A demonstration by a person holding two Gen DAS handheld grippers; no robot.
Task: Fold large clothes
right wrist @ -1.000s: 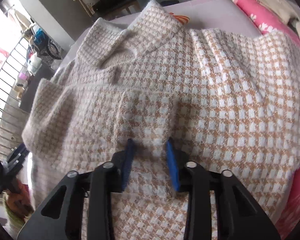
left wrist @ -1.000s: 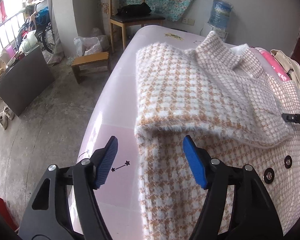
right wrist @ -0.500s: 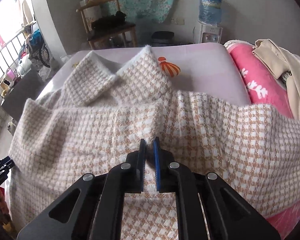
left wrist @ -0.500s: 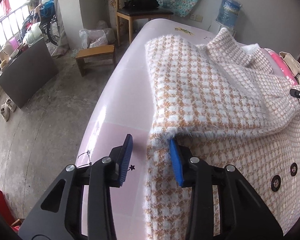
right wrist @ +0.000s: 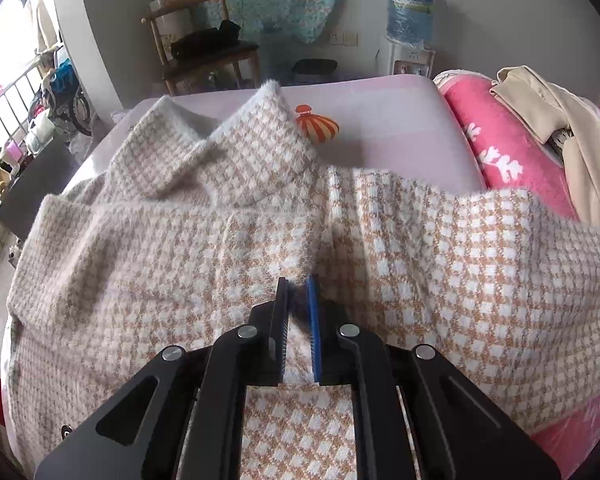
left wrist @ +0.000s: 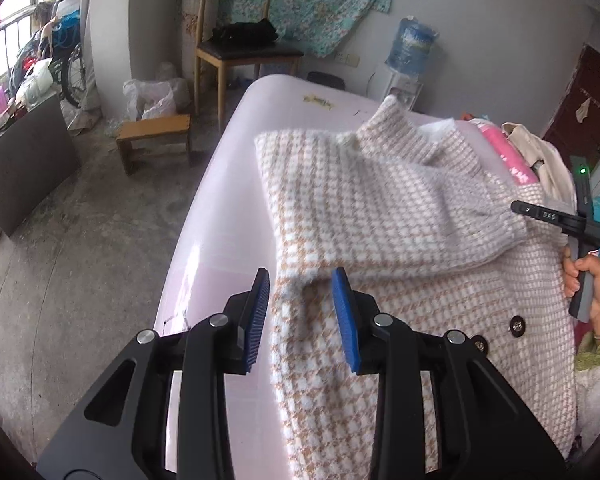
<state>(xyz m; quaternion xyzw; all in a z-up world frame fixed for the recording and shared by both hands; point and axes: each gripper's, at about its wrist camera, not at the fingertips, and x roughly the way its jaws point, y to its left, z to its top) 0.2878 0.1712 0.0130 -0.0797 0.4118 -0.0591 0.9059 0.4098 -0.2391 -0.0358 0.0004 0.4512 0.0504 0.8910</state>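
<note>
A fuzzy tan-and-white houndstooth coat [left wrist: 380,208] lies buttons-up on the pale pink bed [left wrist: 228,184], with one sleeve folded across its chest. My left gripper [left wrist: 300,292] hovers over the coat's near left edge; its blue pads stand apart and nothing is pinched between them. In the right wrist view my right gripper [right wrist: 298,292] is shut on a raised fold of the coat [right wrist: 180,260] near its middle. The cloth bunches and lifts on the right side. The left wrist view shows a hand [left wrist: 588,284] holding that right gripper at the coat's far edge.
A pink blanket [right wrist: 500,152] and a beige garment [right wrist: 560,120] lie along the bed's right side. Beyond the bed stand a wooden chair [left wrist: 236,52], a low stool [left wrist: 156,136], a water bottle [left wrist: 412,48], and a dark board [left wrist: 20,172] on the concrete floor.
My left gripper narrowed its jaws, then rose and drew back from the sleeve's folded edge. My right gripper shut on the coat's cloth and lifted it slightly.
</note>
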